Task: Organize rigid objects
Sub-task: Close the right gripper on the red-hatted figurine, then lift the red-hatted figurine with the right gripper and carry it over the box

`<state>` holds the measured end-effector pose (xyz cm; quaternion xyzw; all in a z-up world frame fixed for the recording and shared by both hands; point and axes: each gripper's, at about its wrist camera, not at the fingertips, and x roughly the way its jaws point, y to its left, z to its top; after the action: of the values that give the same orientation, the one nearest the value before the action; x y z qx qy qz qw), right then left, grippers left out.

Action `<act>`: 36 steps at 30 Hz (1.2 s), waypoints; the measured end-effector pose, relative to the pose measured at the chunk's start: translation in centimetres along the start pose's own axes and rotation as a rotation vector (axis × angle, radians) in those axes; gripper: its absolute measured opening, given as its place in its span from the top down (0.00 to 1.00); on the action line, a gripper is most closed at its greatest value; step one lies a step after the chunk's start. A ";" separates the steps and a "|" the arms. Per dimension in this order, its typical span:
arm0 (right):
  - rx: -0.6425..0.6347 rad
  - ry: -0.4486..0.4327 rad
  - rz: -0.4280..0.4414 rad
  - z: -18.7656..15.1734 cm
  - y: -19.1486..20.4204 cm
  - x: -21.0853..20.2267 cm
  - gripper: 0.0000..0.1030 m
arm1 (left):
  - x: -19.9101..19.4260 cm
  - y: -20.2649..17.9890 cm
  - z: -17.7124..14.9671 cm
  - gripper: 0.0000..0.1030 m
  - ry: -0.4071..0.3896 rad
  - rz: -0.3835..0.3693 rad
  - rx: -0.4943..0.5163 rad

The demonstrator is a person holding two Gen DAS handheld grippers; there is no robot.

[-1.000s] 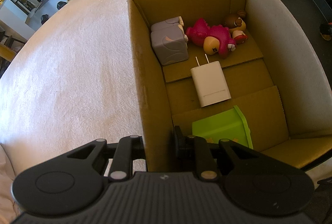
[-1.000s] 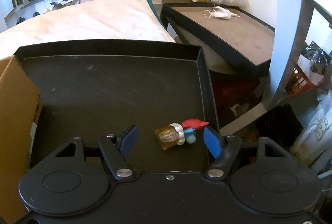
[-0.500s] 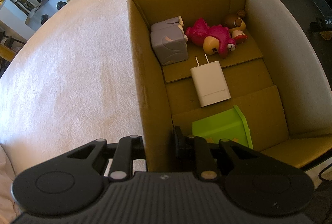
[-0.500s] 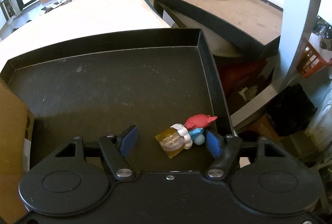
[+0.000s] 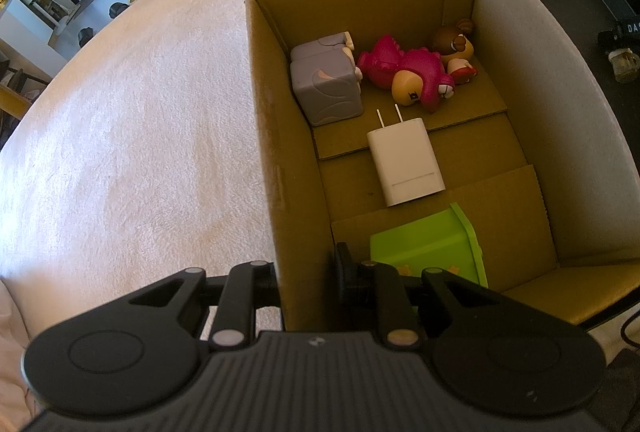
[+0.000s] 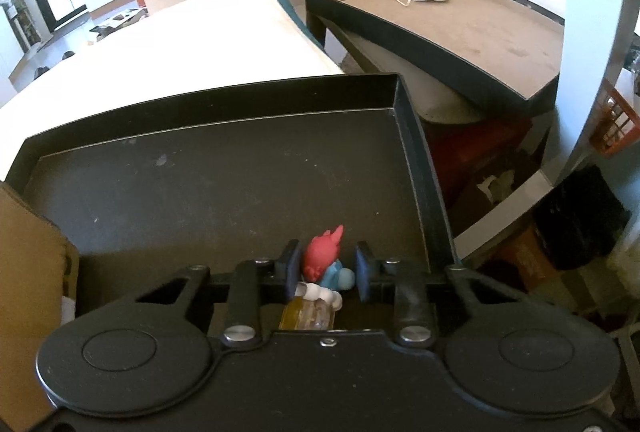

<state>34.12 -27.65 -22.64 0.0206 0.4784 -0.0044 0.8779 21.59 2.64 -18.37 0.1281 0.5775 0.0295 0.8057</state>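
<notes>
Red-capped blue plastic figurine (image 6: 326, 266), apparently the last loose item, sits pinched in the right hand-held gripper (image 6: 327, 269) near the black tray's (image 6: 424, 168) right edge, five others already boxed; the left hand-held gripper (image 5: 306, 282) clamps the brown cardboard box's (image 5: 280, 160) near-left wall.

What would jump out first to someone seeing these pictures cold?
Probably the pink dinosaur toy at the far end of the cardboard box, with a white charger lying mid-box. Next, the small red-hatted figurine between the right hand-held gripper's fingers over the black tray.
</notes>
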 end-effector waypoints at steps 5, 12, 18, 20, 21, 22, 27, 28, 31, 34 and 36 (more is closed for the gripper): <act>-0.015 0.011 0.030 -0.4 0.4 -0.5 0.73 | 0.0 0.0 0.0 0.82 -0.001 0.000 -0.001; -0.053 -0.005 0.073 -0.6 1.7 -2.3 0.74 | -0.1 0.1 0.0 0.82 0.001 0.000 -0.001; -0.088 -0.029 0.108 -0.6 2.6 -3.9 0.76 | -0.1 0.1 0.0 0.82 0.000 -0.002 -0.003; -0.104 -0.038 0.117 -0.6 3.0 -4.4 0.76 | -0.1 0.1 0.0 0.82 0.000 -0.002 -0.003; -0.109 -0.042 0.123 -0.5 3.2 -4.7 0.76 | -0.1 0.1 0.0 0.82 0.000 -0.002 -0.003; -0.113 -0.046 0.131 -0.4 3.3 -5.0 0.76 | -0.1 0.1 0.0 0.82 0.000 -0.003 -0.003; -0.138 -0.080 0.172 0.1 4.5 -6.8 0.76 | -0.1 0.1 0.0 0.82 0.000 -0.002 -0.003; -0.144 -0.087 0.183 0.2 4.8 -7.3 0.76 | -0.1 0.1 0.0 0.82 0.000 -0.002 -0.003; -0.159 -0.107 0.210 0.5 5.6 -8.5 0.76 | -0.1 0.1 0.0 0.82 0.000 -0.002 -0.003; -0.174 -0.122 0.240 1.0 6.4 -9.6 0.76 | -0.1 0.1 0.0 0.82 0.000 -0.003 -0.005; -0.186 -0.132 0.256 1.2 6.9 -10.2 0.76 | -0.2 0.1 0.0 0.82 0.000 -0.004 -0.006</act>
<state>29.77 -20.92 -13.20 -0.0003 0.4113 0.1504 0.8990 21.53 2.69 -18.20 0.1246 0.5776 0.0296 0.8062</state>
